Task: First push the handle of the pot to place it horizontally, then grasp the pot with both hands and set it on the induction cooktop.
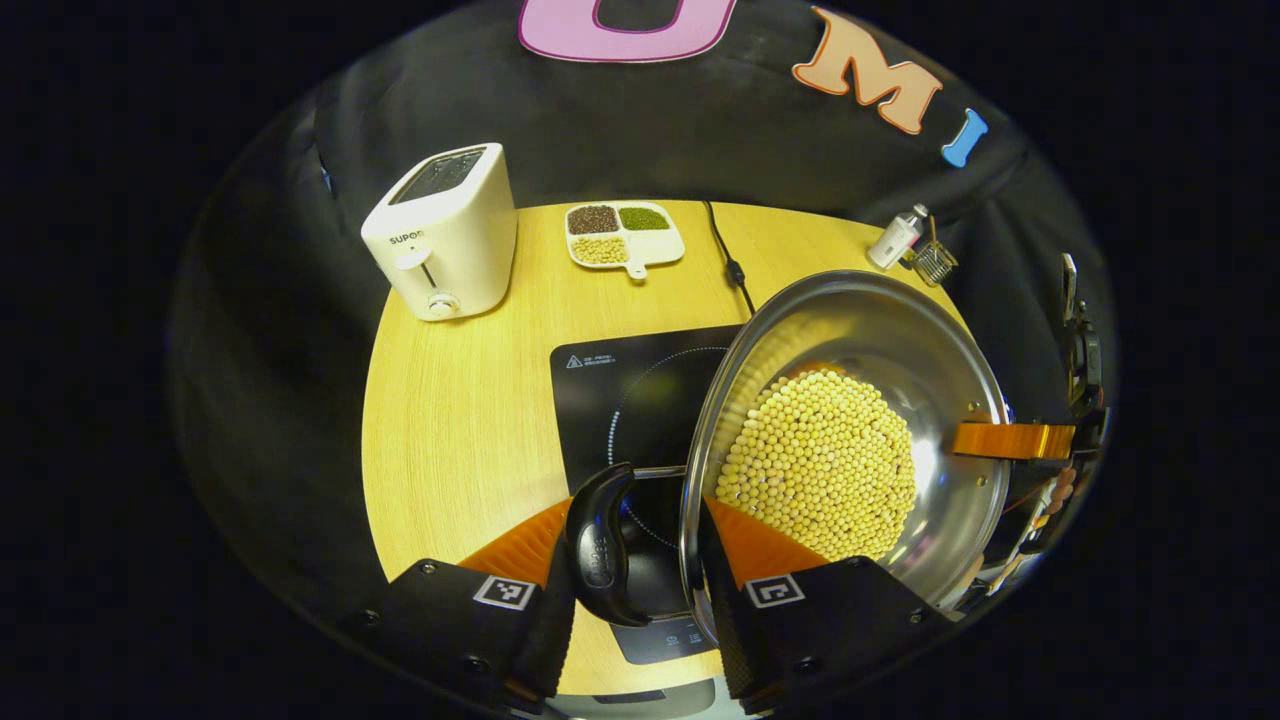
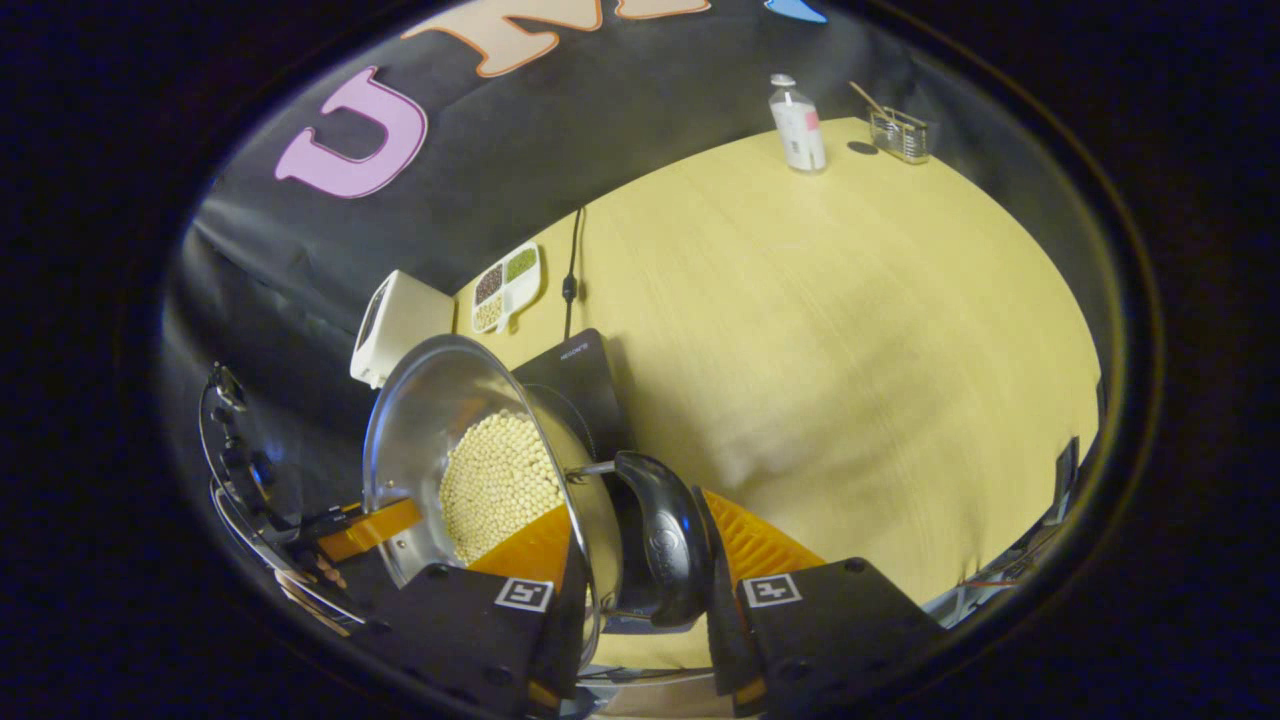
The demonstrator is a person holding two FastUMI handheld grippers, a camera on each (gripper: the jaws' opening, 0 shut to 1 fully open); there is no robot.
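Pot (image 1: 850, 440), steel and holding a heap of pale beans (image 1: 820, 465), was off the surface (image 1: 460, 420) and carried by both grippers, so the handle-pushing step looked finished and the two-handed grasp made. In the left gripper view, the left gripper (image 1: 640, 560) had its fingers either side of the black side handle (image 1: 600, 545) and the rim beside it, pinching them as far as could be told; the right gripper (image 1: 1010, 440) showed at the opposite rim, farther off. In the right gripper view, the right gripper (image 2: 640, 560) was closed the same way about the other handle (image 2: 665, 540), one finger inside the rim, the other outside the handle. The pot (image 2: 480, 470) hung tilted above the cooktop (image 1: 620, 400), which sat near the front edge of the surface, partly under the pot. What remained, by my judgement, was to level the pot, lower it onto the cooktop's ring and let go. A toaster (image 1: 445, 235) and a tray (image 1: 625, 235) stood toward the back edge, a bottle (image 2: 797, 125) at the far right corner.
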